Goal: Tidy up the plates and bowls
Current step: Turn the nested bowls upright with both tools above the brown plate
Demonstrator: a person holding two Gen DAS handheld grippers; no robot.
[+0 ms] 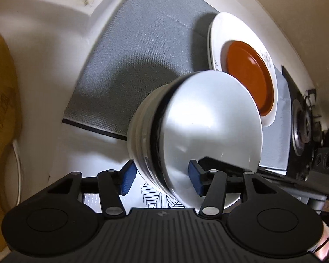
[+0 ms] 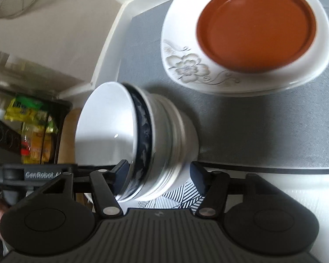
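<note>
Left wrist view: a stack of nested bowls (image 1: pixel 195 135) fills the middle of the frame, its white top bowl opening toward the right of the picture, so the stack's axis appears to run left to right across the frame. It rests at the edge of the grey mat (image 1: pixel 125 65), partly over a striped cloth at the bottom. The left tongs (image 1: pixel 162 180) straddle the near rim with blue pads apart, one outside and one inside the bowl; neither clearly presses, so the stack looks released. At upper right an orange plate (image 1: pixel 250 74) lies inside a white floral plate (image 1: pixel 219 32).

Right wrist view: the same bowl stack (image 2: pixel 142 140) sits centre-left, mouth facing the left of the picture, with a dark blue patterned bowl second in line. The right tongs (image 2: pixel 161 176) stand apart around its lower rim, not clamping. The orange plate (image 2: pixel 256 28) nests in the floral plate (image 2: pixel 186 65) at upper right on the mat (image 2: pixel 263 131).

Judged from this, plates and bowls are each grouped; the task looks nearly done, with only withdrawal left.
</note>
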